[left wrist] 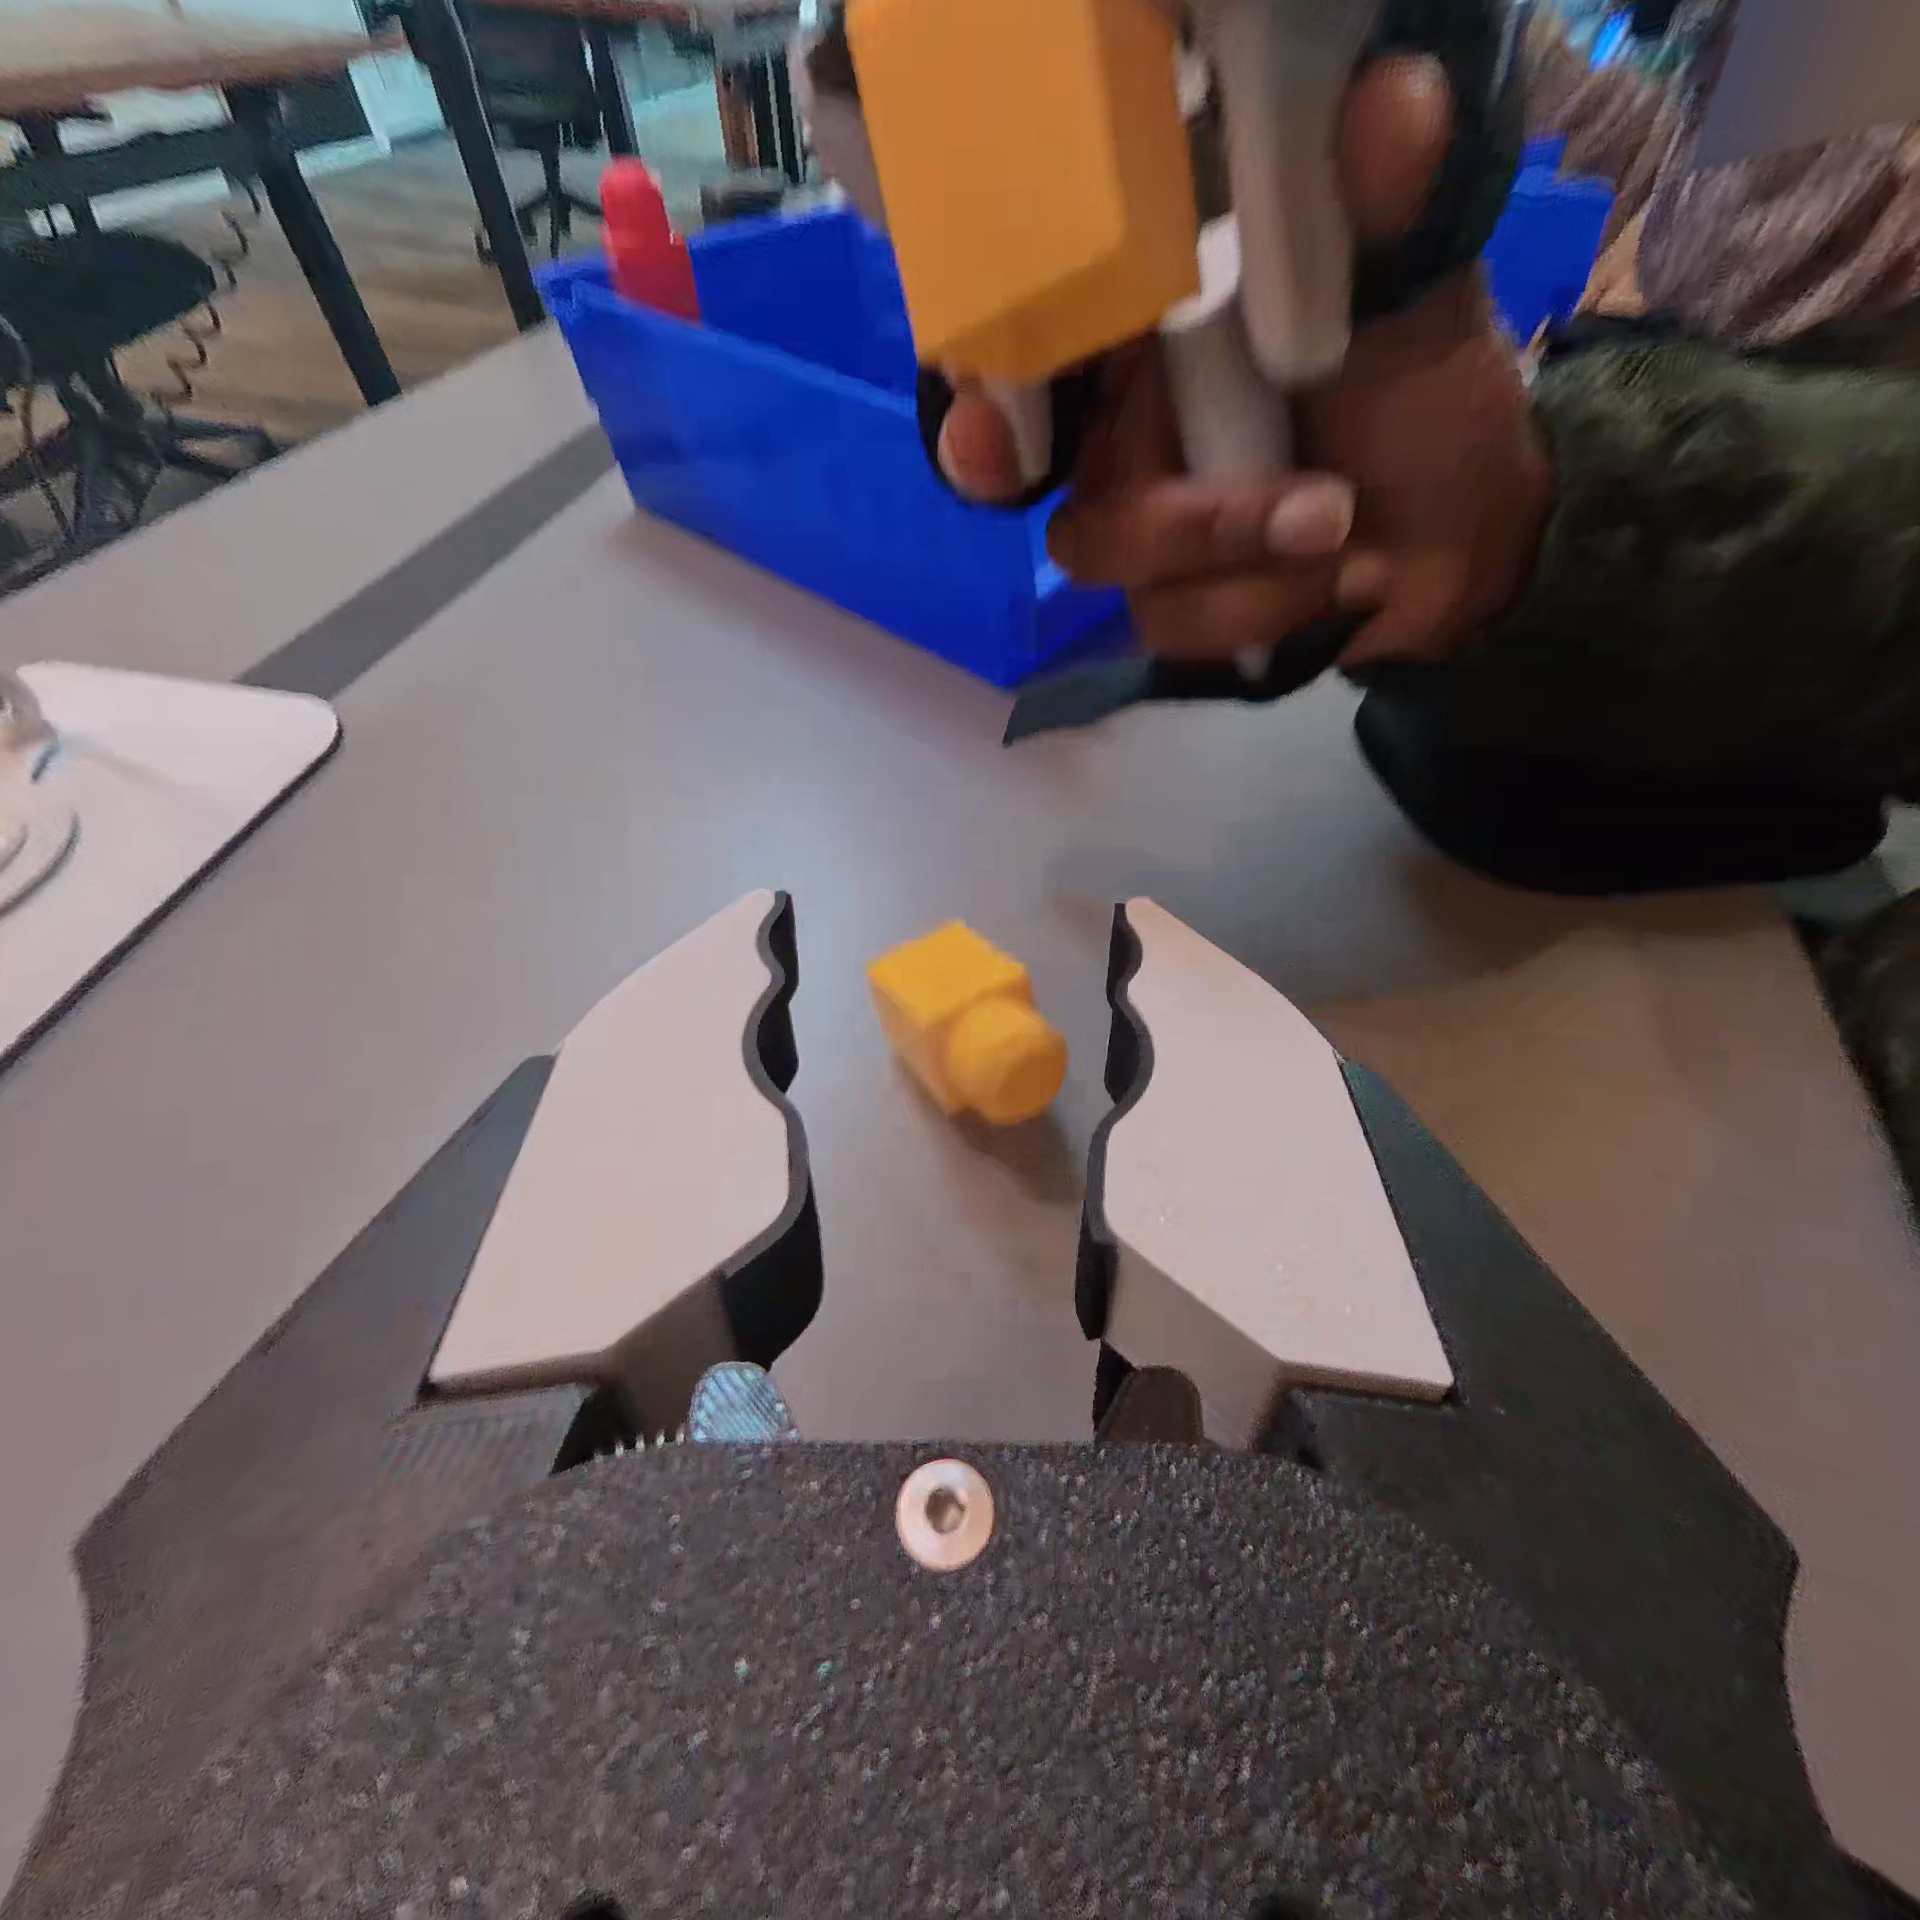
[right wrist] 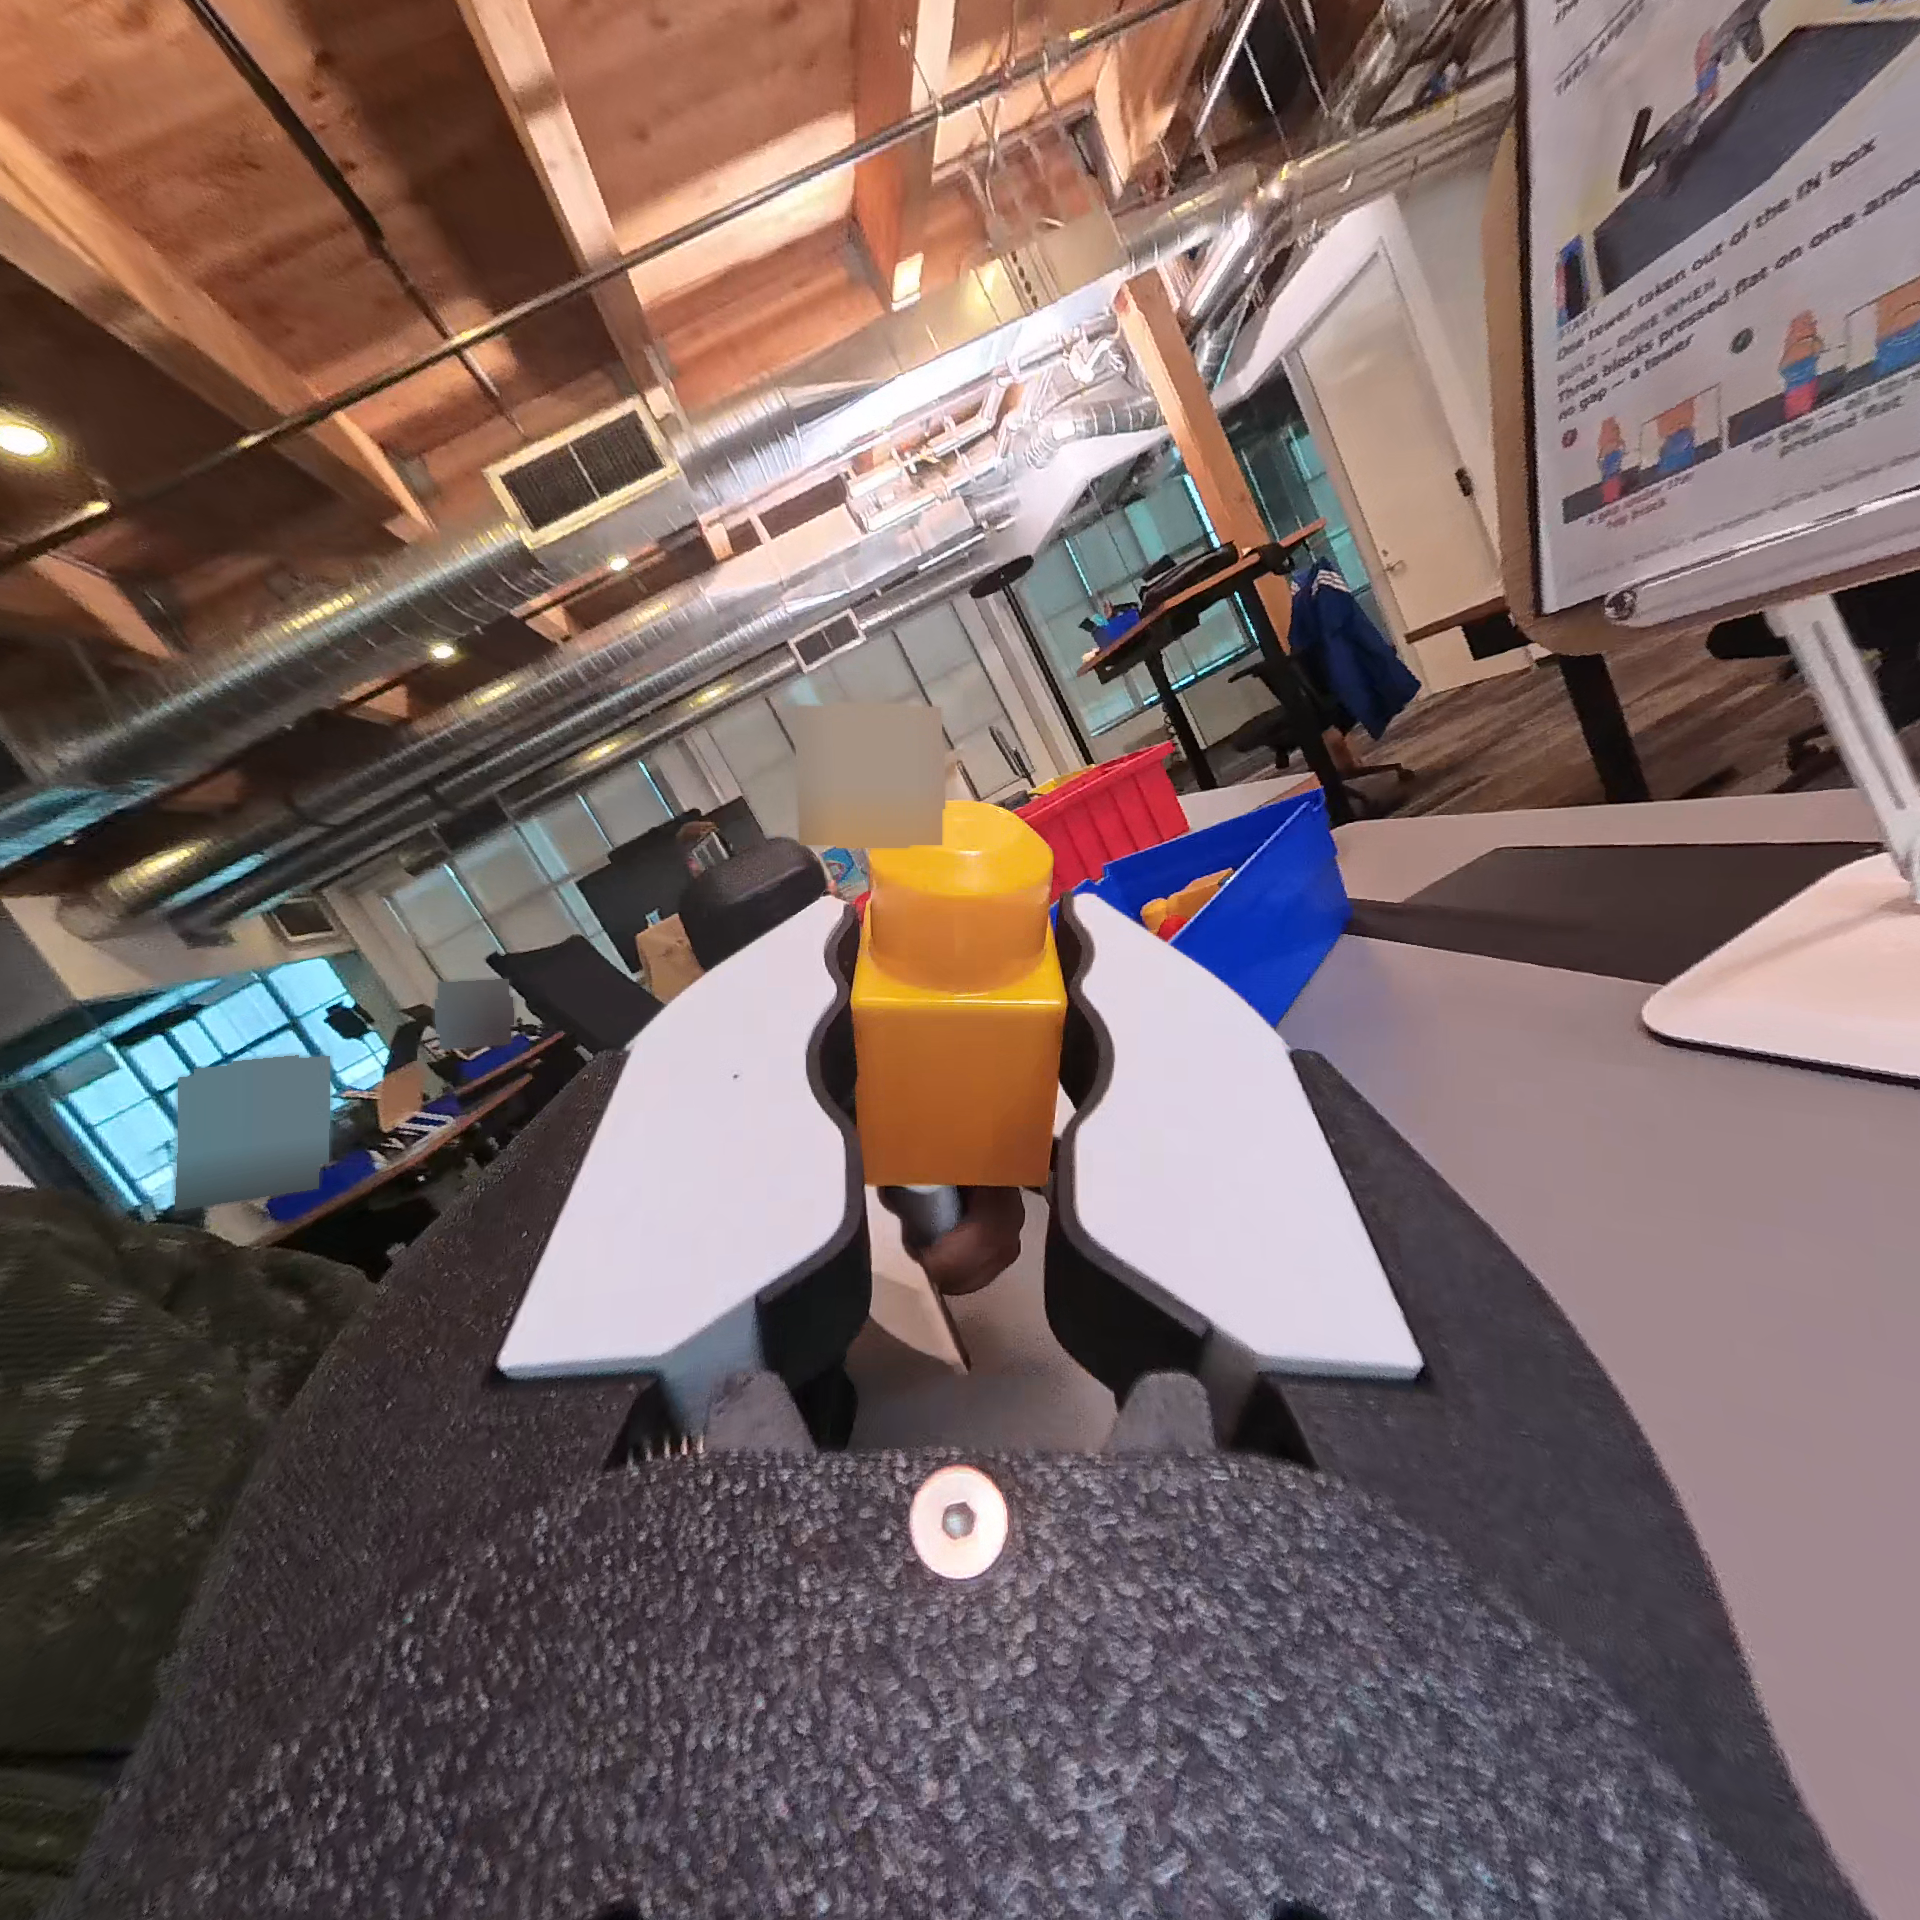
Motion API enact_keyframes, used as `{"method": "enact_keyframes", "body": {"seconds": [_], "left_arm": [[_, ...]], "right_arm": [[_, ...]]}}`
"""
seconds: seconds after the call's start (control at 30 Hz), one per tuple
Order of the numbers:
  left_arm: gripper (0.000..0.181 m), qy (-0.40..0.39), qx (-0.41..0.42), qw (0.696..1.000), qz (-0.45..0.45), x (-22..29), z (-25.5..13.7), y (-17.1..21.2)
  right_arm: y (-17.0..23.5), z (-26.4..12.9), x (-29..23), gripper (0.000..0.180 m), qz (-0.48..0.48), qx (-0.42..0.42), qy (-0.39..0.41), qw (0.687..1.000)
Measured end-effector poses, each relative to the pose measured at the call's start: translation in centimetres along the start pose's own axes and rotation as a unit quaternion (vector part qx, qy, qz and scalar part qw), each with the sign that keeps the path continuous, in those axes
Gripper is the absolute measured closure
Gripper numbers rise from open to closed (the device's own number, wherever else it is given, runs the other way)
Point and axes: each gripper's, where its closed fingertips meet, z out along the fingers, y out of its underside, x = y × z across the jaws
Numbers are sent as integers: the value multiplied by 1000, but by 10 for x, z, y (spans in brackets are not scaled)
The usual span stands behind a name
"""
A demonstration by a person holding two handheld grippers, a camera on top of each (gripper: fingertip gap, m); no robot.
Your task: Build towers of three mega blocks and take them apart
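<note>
A small yellow block [left wrist: 966,1023] lies on its side on the grey table [left wrist: 582,831], stud pointing toward me. My left gripper [left wrist: 953,906] is open, low over the table, with one finger on each side of that block and not touching it. My right gripper [right wrist: 958,909] is shut on an orange-yellow block [right wrist: 956,1070], stud up, and is tilted upward above the table. In the left wrist view that block [left wrist: 1018,177] shows raised at the top, with the person's hand [left wrist: 1299,499] on the right gripper's handle.
A blue bin [left wrist: 790,447] with a red block [left wrist: 644,239] in it stands behind the yellow block; it also shows in the right wrist view [right wrist: 1247,904], with a red bin [right wrist: 1112,810] behind it. A white stand base [right wrist: 1818,987] holds an instruction sheet [right wrist: 1714,291]. The person's green sleeve [left wrist: 1714,623] rests at the right. Left tips to right tips: about 12 cm.
</note>
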Motion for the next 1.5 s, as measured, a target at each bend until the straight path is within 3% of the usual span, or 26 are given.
{"method": "enact_keyframes", "body": {"seconds": [0.3, 0.43, 0.5, 0.67, 0.8, 1.0, 1.17, 1.5], "left_arm": [[116, -48, -193, 978, 61, 0, 28, 64], [129, -71, -252, 964, 54, -2, 36, 87], [152, -69, -257, 962, 58, 0, 35, 85], [152, -70, -270, 957, 74, -2, 9, 67], [152, -37, -344, 932, 111, 5, -24, 62], [152, 78, -461, 878, 101, 16, -42, 77], [152, 106, -453, 881, 90, 9, -24, 71], [128, 90, -306, 944, 82, 10, -10, 51]], "right_arm": [[1, -4, 13, 143, 16, -1, 15, 1000], [0, -5, 14, 143, 19, 0, 15, 1000], [0, -5, 15, 143, 19, -2, 16, 1000], [-5, -8, 15, 143, 15, 3, 19, 1000], [-5, -8, 20, 143, 17, -1, 25, 1000], [3, -7, 22, 143, 32, -17, 23, 999], [2, -8, 22, 143, 31, -19, 22, 999], [-2, -12, 26, 143, 29, -13, 27, 999]]}}
